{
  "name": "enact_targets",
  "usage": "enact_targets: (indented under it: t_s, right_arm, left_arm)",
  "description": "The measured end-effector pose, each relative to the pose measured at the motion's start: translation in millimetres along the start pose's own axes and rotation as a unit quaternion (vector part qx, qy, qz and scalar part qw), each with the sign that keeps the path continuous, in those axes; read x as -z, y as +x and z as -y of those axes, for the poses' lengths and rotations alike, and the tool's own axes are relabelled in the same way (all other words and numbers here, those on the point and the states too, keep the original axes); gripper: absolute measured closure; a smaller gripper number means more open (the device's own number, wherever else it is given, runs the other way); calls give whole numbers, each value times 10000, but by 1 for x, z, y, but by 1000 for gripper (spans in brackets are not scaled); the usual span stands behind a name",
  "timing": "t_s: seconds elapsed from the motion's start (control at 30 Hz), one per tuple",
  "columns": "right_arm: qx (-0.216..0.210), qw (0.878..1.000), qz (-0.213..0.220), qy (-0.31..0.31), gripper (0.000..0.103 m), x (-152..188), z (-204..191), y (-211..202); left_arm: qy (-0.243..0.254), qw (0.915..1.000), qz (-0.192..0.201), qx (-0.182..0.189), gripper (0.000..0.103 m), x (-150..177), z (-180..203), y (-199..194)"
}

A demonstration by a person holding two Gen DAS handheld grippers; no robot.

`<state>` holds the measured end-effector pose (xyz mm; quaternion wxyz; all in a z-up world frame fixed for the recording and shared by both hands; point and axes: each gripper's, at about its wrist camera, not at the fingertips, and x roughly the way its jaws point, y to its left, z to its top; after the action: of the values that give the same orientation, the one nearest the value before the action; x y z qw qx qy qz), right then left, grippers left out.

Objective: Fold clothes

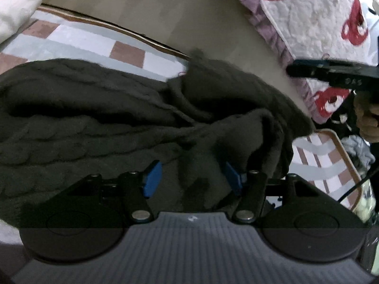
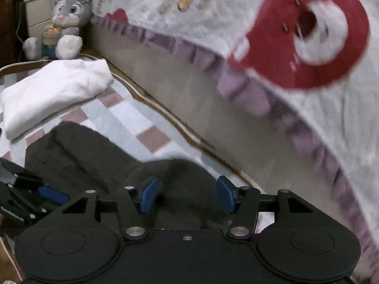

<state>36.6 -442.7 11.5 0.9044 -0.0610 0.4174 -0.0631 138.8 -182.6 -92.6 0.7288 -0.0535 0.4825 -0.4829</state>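
Observation:
A dark brown cable-knit sweater (image 1: 90, 118) lies bunched on a checked mat (image 1: 78, 40). My left gripper (image 1: 193, 179) is low over its right part, blue pads (image 1: 152, 178) wide apart and open, a thick fold of knit between them and draped over the right finger. In the right wrist view the same sweater (image 2: 90, 156) spreads to the left, and my right gripper (image 2: 187, 194) stands open with a hump of knit between its fingers. The right gripper (image 1: 331, 75) and the hand (image 1: 367, 123) holding it show at the left view's right edge; the left gripper (image 2: 35, 196) shows at the lower left.
A folded white garment (image 2: 54, 94) lies on the mat beyond the sweater. A beige bed side (image 2: 189, 90) runs along the mat, with a white quilt (image 2: 260, 11) with red bear prints hanging over it. A plush rabbit (image 2: 66, 23) sits by a drawer unit (image 2: 38, 14).

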Motion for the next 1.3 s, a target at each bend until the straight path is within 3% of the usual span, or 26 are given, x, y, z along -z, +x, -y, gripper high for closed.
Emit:
enact_targets:
  t_s: [0.13, 0.33, 0.4, 0.5, 0.6, 0.73, 0.8, 0.87, 0.97, 1.0, 1.03, 1.07, 1.1, 1.17, 1.3]
  right_arm:
    - [73, 9941, -62, 1084, 41, 40, 40, -4]
    - [-180, 9689, 2, 2469, 40, 131, 82, -14]
    - [-319, 9560, 24, 2917, 40, 161, 88, -14]
    - [-675, 9240, 38, 3763, 40, 201, 90, -7]
    - [-1127, 8922, 81, 4373, 40, 225, 81, 6]
    - [-1366, 8819, -13, 4512, 39, 232, 60, 25]
    - [-1339, 8824, -164, 4507, 33, 229, 52, 38]
    - [-1145, 8808, -301, 4583, 19, 228, 46, 51]
    - [-1007, 8798, -40, 4646, 17, 226, 36, 58]
    - [-1184, 8785, 118, 4628, 19, 224, 33, 58]
    - [-1356, 8773, 273, 4595, 39, 223, 29, 58]
    - [-1515, 8782, 421, 4516, 76, 220, 25, 56]
    - [-1621, 8802, 555, 4427, 81, 217, 22, 53]
    - [-1435, 8925, 731, 4214, 85, 207, 19, 37]
    - [-1090, 8792, 1453, 4404, 90, 197, 41, -26]
  left_arm:
    - [71, 9994, -162, 297, 44, 2, 5, 5]
    - [606, 9937, -521, 784, 44, 11, 29, 10]
    - [800, 9896, -612, 1031, 44, 15, 37, 11]
    - [1289, 9791, -736, 1391, 44, 24, 50, 13]
    - [1774, 9747, -776, 1117, 44, 35, 61, 24]
    - [1650, 9753, -974, 1099, 45, 38, 59, 41]
    - [1546, 9767, -990, 1114, 45, 37, 57, 45]
    - [1416, 9784, -1009, 1117, 44, 37, 54, 49]
    - [1246, 9800, -1063, 1128, 44, 38, 50, 57]
    - [1211, 9800, -1095, 1135, 43, 38, 50, 59]
    - [1180, 9800, -1126, 1143, 43, 38, 50, 61]
    - [1206, 9794, -1126, 1163, 43, 38, 51, 62]
    - [1228, 9787, -1094, 1228, 44, 38, 53, 60]
    - [1188, 9771, -1025, 1440, 44, 37, 55, 55]
    - [856, 9701, -814, 2121, 45, 30, 62, 36]
